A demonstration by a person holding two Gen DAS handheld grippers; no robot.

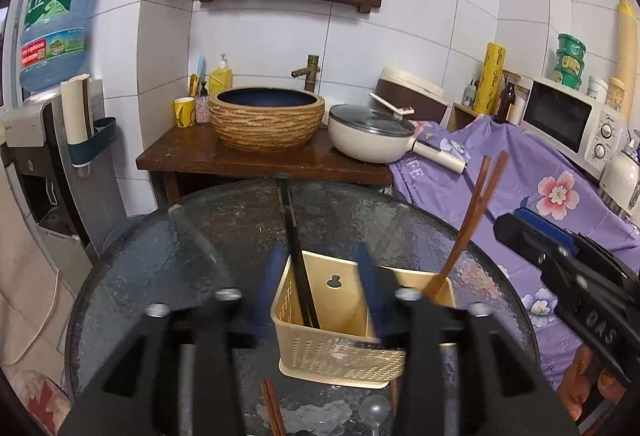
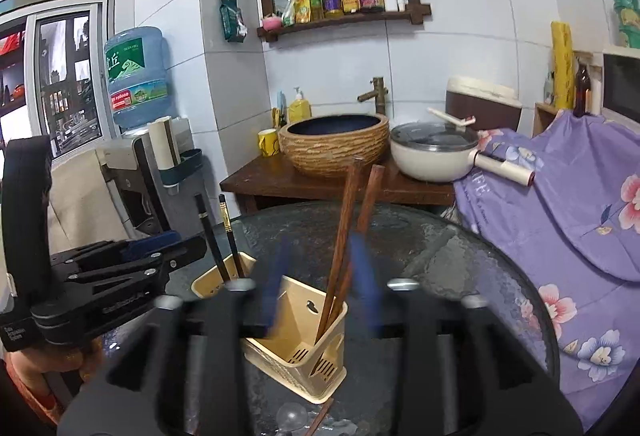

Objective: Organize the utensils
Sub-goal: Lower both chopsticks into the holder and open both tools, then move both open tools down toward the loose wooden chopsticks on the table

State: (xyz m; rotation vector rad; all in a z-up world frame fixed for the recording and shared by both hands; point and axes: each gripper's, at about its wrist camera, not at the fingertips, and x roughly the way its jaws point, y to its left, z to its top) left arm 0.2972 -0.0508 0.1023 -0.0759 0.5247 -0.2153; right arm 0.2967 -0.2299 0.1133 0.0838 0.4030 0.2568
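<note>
With both hand-held grippers [image 1: 320, 276] [image 2: 320, 268] parted and empty over the holder [image 1: 340, 348], loose chopsticks [image 1: 272, 412] at the worktop [image 1: 160, 276] near edge should be gripped mid-shaft.

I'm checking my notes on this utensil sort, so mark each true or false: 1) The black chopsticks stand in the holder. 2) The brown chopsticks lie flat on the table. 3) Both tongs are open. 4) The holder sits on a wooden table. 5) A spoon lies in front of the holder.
1) True: the black chopsticks stand in the holder.
2) False: the brown chopsticks stand in the holder's other compartment.
3) True: the left tongs and the right tongs are open.
4) False: it sits on a glass table.
5) True: a clear spoon.
</note>
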